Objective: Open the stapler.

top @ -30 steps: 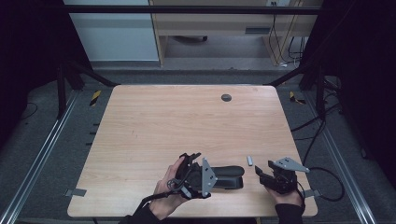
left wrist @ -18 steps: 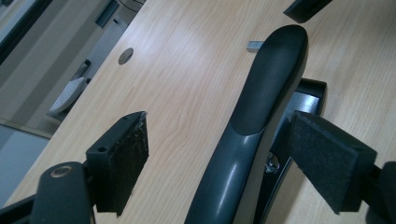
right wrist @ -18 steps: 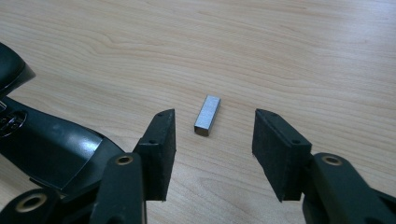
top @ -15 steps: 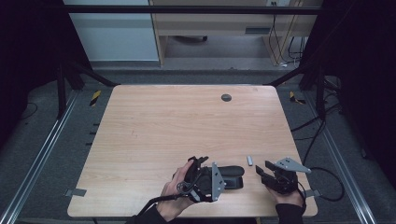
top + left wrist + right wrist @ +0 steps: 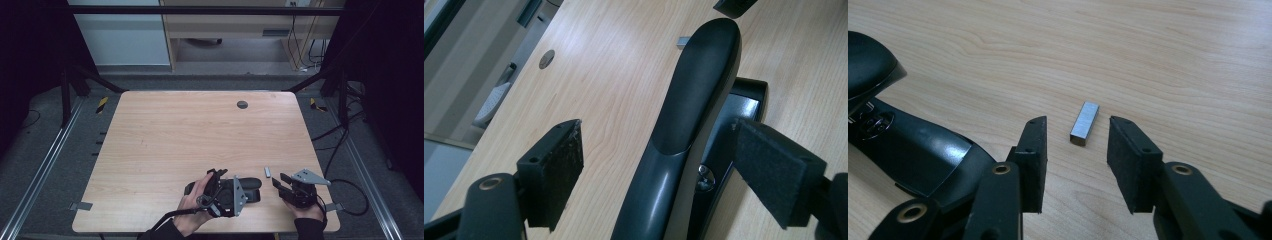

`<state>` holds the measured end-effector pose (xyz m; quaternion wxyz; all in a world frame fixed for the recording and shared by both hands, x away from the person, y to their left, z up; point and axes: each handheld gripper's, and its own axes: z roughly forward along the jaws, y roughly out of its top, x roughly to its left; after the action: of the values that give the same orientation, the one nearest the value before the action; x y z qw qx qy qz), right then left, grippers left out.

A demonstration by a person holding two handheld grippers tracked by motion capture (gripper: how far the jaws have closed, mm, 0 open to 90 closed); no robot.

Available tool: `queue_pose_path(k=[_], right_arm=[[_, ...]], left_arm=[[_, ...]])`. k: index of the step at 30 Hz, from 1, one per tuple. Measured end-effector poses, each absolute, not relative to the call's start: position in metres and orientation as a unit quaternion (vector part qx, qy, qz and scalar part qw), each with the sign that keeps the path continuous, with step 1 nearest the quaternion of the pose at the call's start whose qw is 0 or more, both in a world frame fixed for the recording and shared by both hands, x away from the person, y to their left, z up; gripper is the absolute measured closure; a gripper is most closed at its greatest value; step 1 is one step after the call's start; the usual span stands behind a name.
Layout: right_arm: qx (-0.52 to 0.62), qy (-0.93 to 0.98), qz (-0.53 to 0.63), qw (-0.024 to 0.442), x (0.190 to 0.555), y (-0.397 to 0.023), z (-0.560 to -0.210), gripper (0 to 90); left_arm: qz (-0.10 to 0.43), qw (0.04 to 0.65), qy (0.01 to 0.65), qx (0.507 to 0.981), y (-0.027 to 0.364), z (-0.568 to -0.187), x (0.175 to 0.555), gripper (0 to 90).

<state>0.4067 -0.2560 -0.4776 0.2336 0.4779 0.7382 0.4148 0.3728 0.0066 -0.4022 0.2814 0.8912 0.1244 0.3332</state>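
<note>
A black stapler (image 5: 248,187) lies on the wooden table (image 5: 190,135) near its front edge. My left gripper (image 5: 226,186) straddles it, open: in the left gripper view the stapler (image 5: 696,100) runs up between the two pads of the left gripper (image 5: 661,145), with a gap on each side. A small metal strip of staples (image 5: 267,172) lies just right of the stapler. My right gripper (image 5: 1078,132) is open and its jaws have just been closing; the near end of the staple strip (image 5: 1084,123) lies between the tips, untouched. The stapler (image 5: 913,145) sits to their left.
A round grommet hole (image 5: 242,104) sits near the table's far edge. Beyond the table are a light cabinet (image 5: 120,40), a wooden shelf and hanging cables. Metal rails run along both sides of the table. A cable (image 5: 345,195) trails right from the right gripper.
The left gripper has shifted right and lower over the stapler. The right hand has stayed in place, with its jaws narrower around the staple strip.
</note>
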Motion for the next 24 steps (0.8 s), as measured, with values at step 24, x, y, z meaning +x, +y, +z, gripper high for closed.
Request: queue_pose_path(k=[24], right_arm=[[0.484,0.748,0.401,0.213,0.407,-0.25,-0.477,68.6]], left_arm=[[0.353,0.234,0.085,0.902,-0.018,-0.421,0.377,25.3]])
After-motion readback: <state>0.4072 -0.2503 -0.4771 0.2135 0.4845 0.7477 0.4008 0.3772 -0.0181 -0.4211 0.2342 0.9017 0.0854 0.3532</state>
